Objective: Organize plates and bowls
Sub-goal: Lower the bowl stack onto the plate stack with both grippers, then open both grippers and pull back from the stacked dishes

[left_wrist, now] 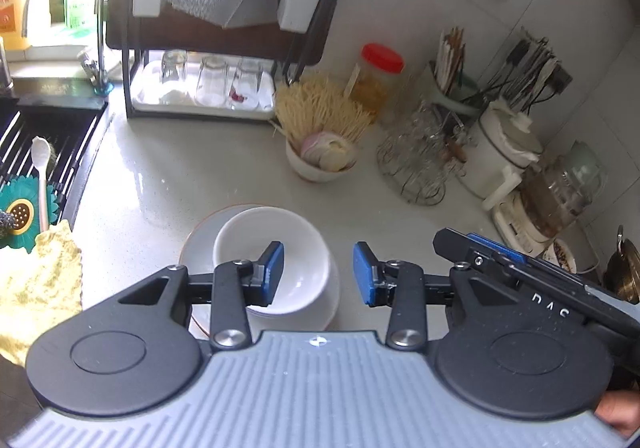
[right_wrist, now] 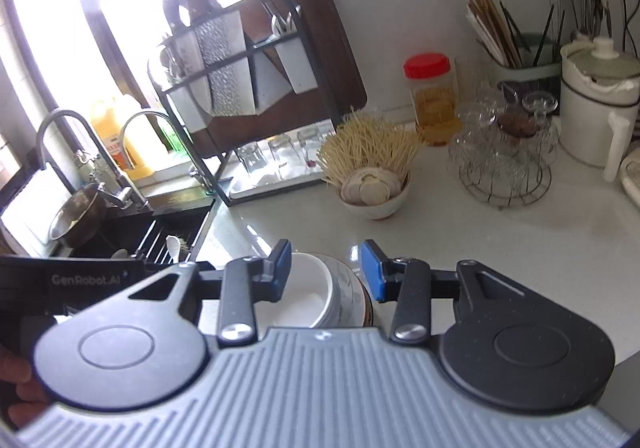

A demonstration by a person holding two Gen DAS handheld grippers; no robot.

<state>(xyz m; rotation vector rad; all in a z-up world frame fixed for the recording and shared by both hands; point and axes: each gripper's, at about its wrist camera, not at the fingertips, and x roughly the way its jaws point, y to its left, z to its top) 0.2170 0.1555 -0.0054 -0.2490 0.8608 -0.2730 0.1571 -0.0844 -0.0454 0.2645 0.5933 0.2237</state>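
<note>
Your bowl (left_wrist: 272, 260) sits nested on a plate (left_wrist: 200, 248) on the desk (left_wrist: 168, 176), just below and ahead of both tools. From the left tool (left_wrist: 319, 273) the stack lies a little to the left of centre: the left pad hangs over the bowl's hollow, the right pad over bare desk past the rim. From the right tool (right_wrist: 326, 270) the same stack (right_wrist: 320, 296) shows under the gap and leftward, with patterned rims of further dishes beneath the white bowl. Both tools stand apart and empty, pads clear of the crockery, each tilted down at the stack. Neither is clearly nearer; they flank it, the right tool's black body (left_wrist: 520, 272) showing at the right edge of the left view.

The stack is round, so no long axis matters; what matters is the rim. You would judge the near rim to be the easiest bite, one pad inside and one outside.

Beyond the stack the desk is open up to a small bowl of shells and sticks (left_wrist: 320, 152), a wire basket of glassware (left_wrist: 420, 164) and a red-capped jar (left_wrist: 380, 76). The dish rack (left_wrist: 208, 28) stands at the back left, its lower tray holding upturned glasses; it looks the likely home. The sink (left_wrist: 40, 144) and a yellow cloth (left_wrist: 40, 280) lie to the left. Nothing blocks a straight lift.
</note>
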